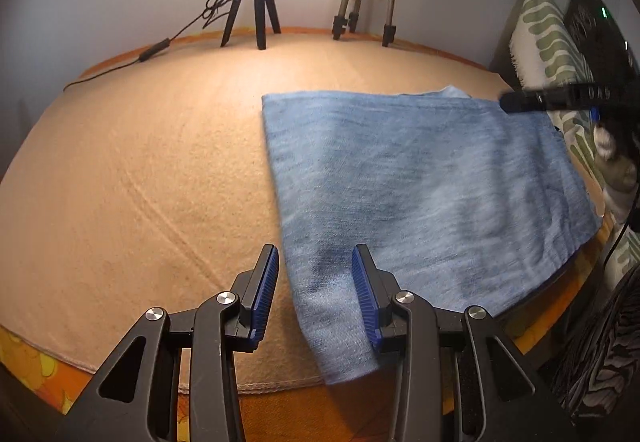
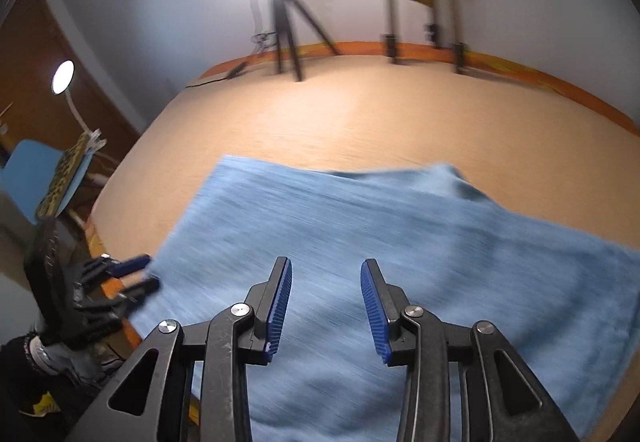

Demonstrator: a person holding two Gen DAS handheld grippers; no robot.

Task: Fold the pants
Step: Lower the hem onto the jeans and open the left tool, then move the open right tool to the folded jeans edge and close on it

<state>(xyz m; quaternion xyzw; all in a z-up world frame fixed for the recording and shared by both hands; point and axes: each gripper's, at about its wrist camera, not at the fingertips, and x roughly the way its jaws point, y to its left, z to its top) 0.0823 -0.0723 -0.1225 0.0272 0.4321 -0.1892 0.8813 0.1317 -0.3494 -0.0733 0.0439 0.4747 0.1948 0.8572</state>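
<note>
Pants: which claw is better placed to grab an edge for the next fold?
Left, probably. The left claw stands open straddling the near left edge of the pants, ready to pinch. The right claw is open too, but hovers over the middle of the cloth, no edge between its fingers.

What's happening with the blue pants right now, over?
Left gripper open, empty. Right gripper open, empty. Blue pants folded flat on the tan blanket. Nothing in the way.
</note>
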